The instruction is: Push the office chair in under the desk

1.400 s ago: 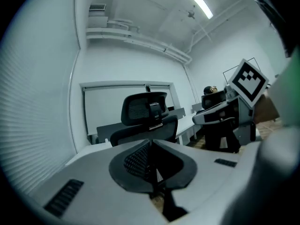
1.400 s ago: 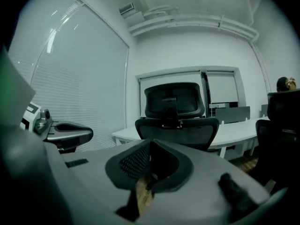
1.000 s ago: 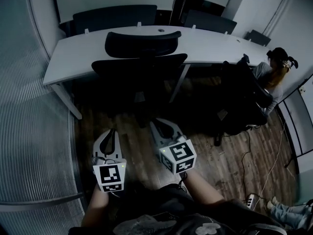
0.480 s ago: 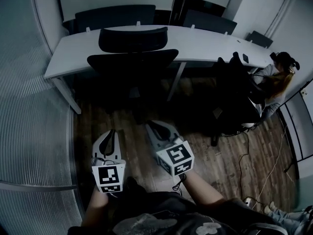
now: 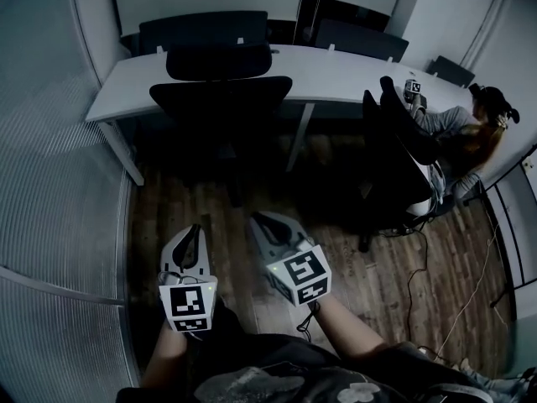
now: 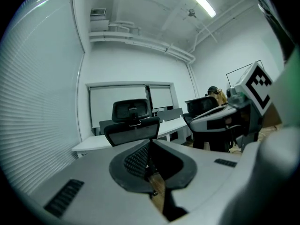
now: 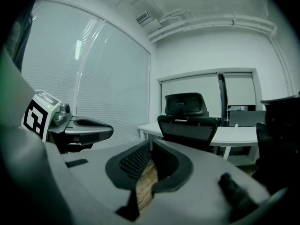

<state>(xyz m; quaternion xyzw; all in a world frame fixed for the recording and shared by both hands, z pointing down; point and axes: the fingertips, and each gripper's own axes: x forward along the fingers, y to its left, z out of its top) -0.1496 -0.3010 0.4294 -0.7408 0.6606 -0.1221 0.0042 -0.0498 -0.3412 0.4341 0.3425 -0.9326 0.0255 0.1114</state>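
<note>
chair: office chair stands backrest against the desk edge, seat apparently under the top, as the task wants | left gripper: jaws together, empty | right gripper: jaws together, empty | both well apart from the chair; a push likely needs no grasp

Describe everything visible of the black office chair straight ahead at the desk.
The office chair is black, with a wide, mesh-looking backrest and a separate headrest mounted above it. It stands upright with its back toward the camera, at the near edge of the white desk. Its seat and base are lost in shadow.
</note>
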